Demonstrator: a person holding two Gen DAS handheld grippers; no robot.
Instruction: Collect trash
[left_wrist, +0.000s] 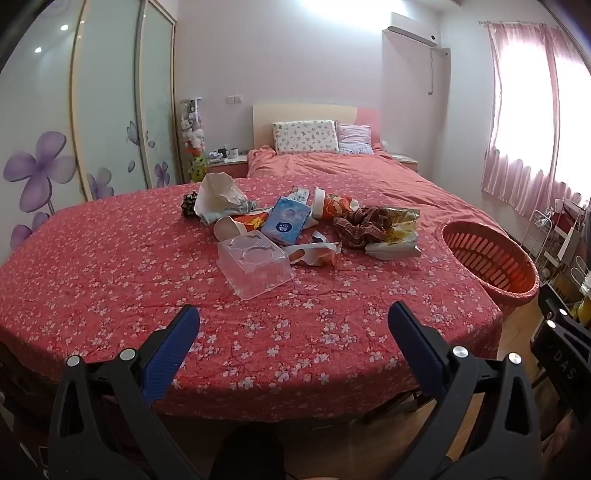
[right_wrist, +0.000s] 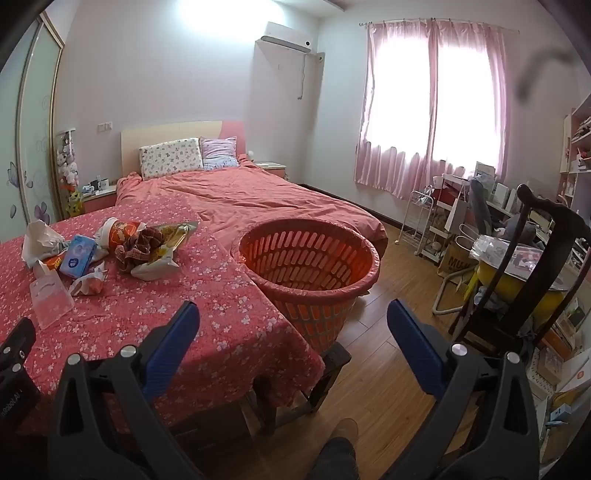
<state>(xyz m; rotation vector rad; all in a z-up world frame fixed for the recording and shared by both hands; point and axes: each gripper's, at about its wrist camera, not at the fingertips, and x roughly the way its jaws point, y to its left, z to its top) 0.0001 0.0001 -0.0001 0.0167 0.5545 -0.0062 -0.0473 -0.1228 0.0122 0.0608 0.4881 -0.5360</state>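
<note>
A pile of trash lies on the red floral table cover (left_wrist: 110, 280): a clear plastic tray (left_wrist: 255, 267), a blue tissue pack (left_wrist: 286, 220), a crumpled white paper bag (left_wrist: 218, 194), a red snack cup (left_wrist: 334, 206), a brown checked cloth (left_wrist: 364, 223) on a yellow wrapper (left_wrist: 397, 236). An orange slatted basket (left_wrist: 487, 258) stands at the table's right edge; it fills the middle of the right wrist view (right_wrist: 310, 266). My left gripper (left_wrist: 293, 317) is open and empty, short of the clear tray. My right gripper (right_wrist: 293, 317) is open and empty, in front of the basket.
A bed with a red duvet (right_wrist: 258, 195) lies behind the table. A dark wooden chair (right_wrist: 532, 266) and a cluttered desk with bags (right_wrist: 461, 229) stand at the right. Wooden floor (right_wrist: 391, 295) runs between basket and chair. A wardrobe with purple flowers (left_wrist: 40, 173) is at the left.
</note>
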